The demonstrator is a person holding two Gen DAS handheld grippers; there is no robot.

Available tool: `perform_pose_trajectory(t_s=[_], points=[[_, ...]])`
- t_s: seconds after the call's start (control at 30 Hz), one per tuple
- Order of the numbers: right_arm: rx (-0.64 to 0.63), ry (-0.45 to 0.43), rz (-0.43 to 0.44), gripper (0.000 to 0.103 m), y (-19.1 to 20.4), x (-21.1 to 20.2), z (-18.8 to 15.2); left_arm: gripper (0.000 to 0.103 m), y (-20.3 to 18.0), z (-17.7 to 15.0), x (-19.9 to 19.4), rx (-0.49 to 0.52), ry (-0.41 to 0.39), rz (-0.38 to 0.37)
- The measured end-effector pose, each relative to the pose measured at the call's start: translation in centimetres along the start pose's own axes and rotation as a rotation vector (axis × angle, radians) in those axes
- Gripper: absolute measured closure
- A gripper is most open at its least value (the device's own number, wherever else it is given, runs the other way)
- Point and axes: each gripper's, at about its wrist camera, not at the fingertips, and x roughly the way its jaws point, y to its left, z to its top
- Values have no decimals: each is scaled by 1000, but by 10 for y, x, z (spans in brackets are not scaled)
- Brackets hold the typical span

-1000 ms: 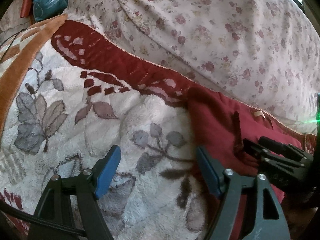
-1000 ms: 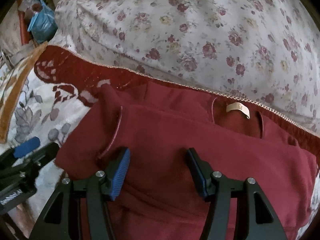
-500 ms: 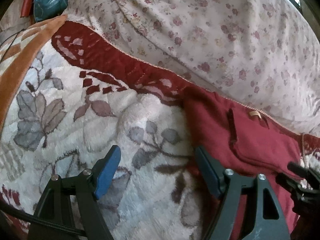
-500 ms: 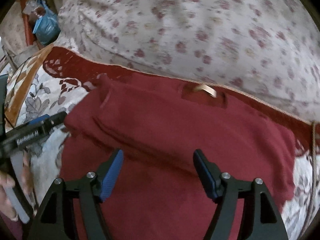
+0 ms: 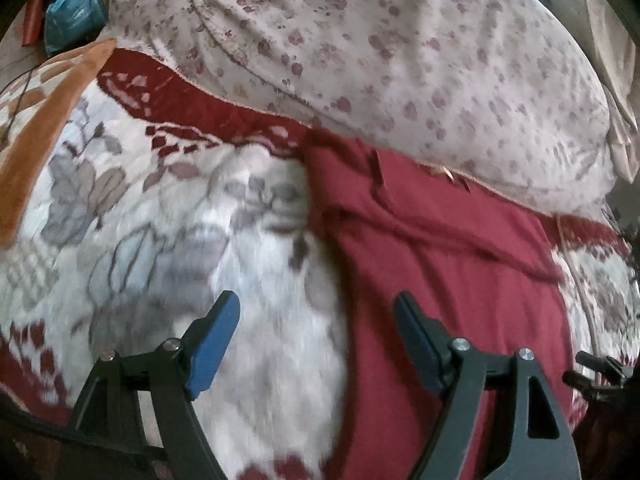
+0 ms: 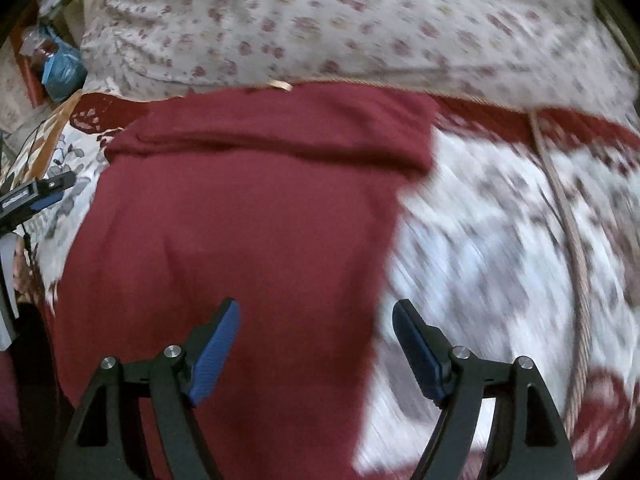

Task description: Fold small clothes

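Note:
A dark red garment (image 5: 440,264) lies flat on the fleece blanket, its top folded over, a tan label (image 6: 280,85) at the far edge. My left gripper (image 5: 316,340) is open and empty over the garment's left edge, half above the blanket. My right gripper (image 6: 316,340) is open and empty over the garment's (image 6: 240,220) right edge. The right gripper's tip shows at the lower right of the left wrist view (image 5: 596,372); the left gripper shows at the left of the right wrist view (image 6: 36,196).
A white fleece blanket (image 5: 160,240) with grey leaves and a red border covers the bed. A floral duvet (image 5: 400,60) is heaped along the far side. A blue bag (image 5: 68,20) sits at the far left. A cord (image 6: 568,220) runs over the blanket on the right.
Both grippers have pulled back toward me and apart, the right one swinging right to the garment's right edge. The folded top stays in place. Both views are motion-blurred.

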Motion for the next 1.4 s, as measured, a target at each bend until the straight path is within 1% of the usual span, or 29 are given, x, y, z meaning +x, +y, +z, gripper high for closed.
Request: perform_pose_trajectory(t_s=[0.13, 0.23, 0.37, 0.4, 0.43, 0.47, 0.5, 0.53, 0.57, 0.63, 0.67, 0.77, 0.8, 0.87, 0.9, 0.93, 1.03, 1.13, 1.17, 1.2, 1.27, 1.3, 1.37, 1.4], points=[[51, 5, 13, 19, -24, -14, -32, 25, -6, -36, -16, 51, 32, 23], [74, -22, 34, 19, -32, -17, -39, 25, -8, -61, -24, 53, 70, 38], [81, -37, 98, 20, -25, -12, -42, 25, -8, -77, -35, 19, 79, 42], [78, -37, 97, 28, -21, -8, -42, 25, -9, -80, -38, 20, 81, 47], [60, -35, 83, 45, -16, -5, -42, 25, -10, -82, -41, 25, 80, 54], [27, -42, 62, 48, -9, -3, -41, 25, -11, -84, -47, 34, 75, 63], [-26, -58, 45, 70, -2, -5, -41, 25, -12, -87, -51, 41, 70, 69], [-72, -64, 70, 89, 4, -9, -41, 25, -13, -90, -56, 50, 66, 76], [-88, -71, 61, 95, 7, -13, -42, 25, -14, -93, -60, 57, 66, 83], [-116, -87, 15, 95, 7, -21, -43, 25, -14, -100, -65, 68, 71, 84], [-104, -83, 15, 95, 2, -22, -44, 25, -14, -104, -66, 75, 77, 85], [-16, -62, 56, 94, -13, -25, -47, 25, -15, -118, -66, 97, 112, 88], [7, -58, 78, 92, -17, -29, -49, 25, -15, -123, -65, 104, 126, 85], [44, -15, 171, 63, -22, -34, -59, 25, -15, -133, -63, 114, 157, 79], [46, 8, 199, 39, -22, -36, -64, 25, -15, -137, -61, 115, 168, 80], [40, 27, 209, 32, -22, -38, -71, 25, -14, -141, -58, 115, 184, 77], [15, 88, 226, 32, -19, -39, -92, 25, -12, -149, -48, 90, 232, 62], [44, 142, 297, 32, -19, -33, -108, 25, -12, -154, -40, 64, 269, 30], [44, 168, 311, 32, -16, -27, -113, 25, -12, -155, -38, 65, 274, 29], [30, 183, 304, 32, -13, -24, -115, 25, -14, -157, -36, 72, 278, 36], [-12, 181, 285, 32, -5, -22, -116, 25, -17, -159, -34, 89, 279, 47], [-16, 181, 299, 33, -2, -22, -115, 25, -18, -159, -33, 94, 281, 49], [-11, 199, 355, 39, 2, -20, -116, 25, -20, -160, -33, 99, 291, 45], [-22, 213, 368, 44, 6, -18, -117, 25, -19, -160, -32, 99, 298, 40]])
